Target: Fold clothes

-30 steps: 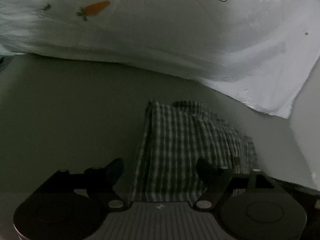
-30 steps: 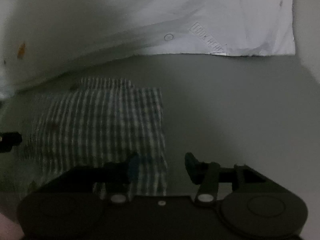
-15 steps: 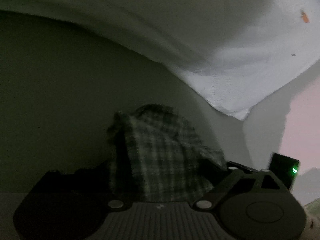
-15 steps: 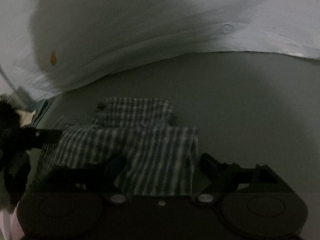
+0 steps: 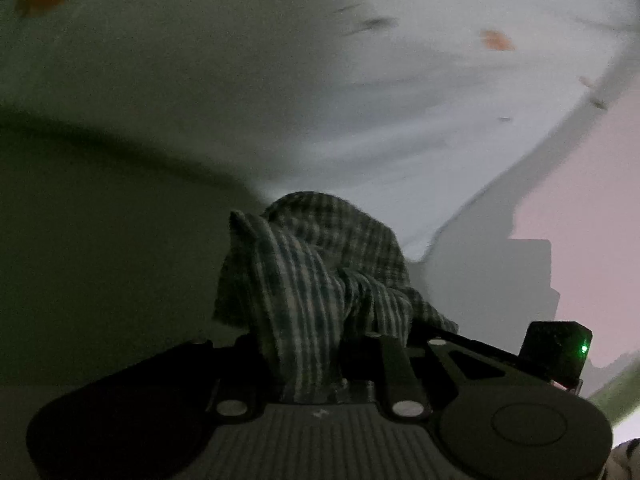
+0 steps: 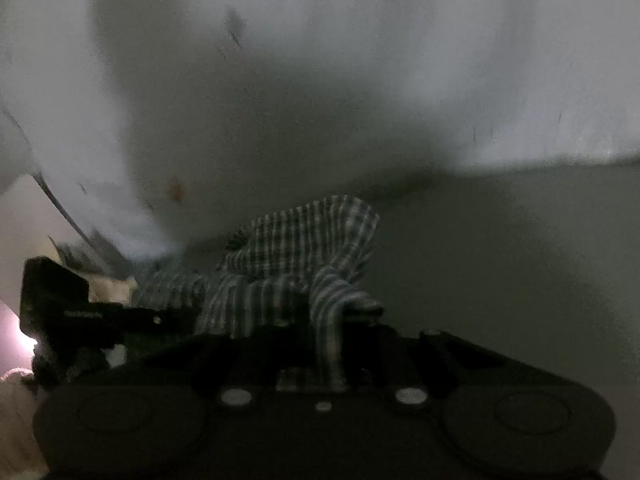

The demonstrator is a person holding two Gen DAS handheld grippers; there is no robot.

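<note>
A green-and-white checked garment hangs bunched up off the pale surface, and my left gripper is shut on its near edge. In the right wrist view the same checked garment is drawn into a narrow strip between the jaws, where my right gripper is shut on it. The left gripper shows as a dark block at the left of the right wrist view. Cloth hides the fingertips of both grippers.
A large white cloth with small carrot prints fills the far side, and the same white cloth looms behind the garment. The pale surface lies under both. A pink wall stands at the right.
Both grippers went from open around the flat garment's near edge to shut on it. The garment has been lifted and bunched, and both views have tilted toward the white cloth.
</note>
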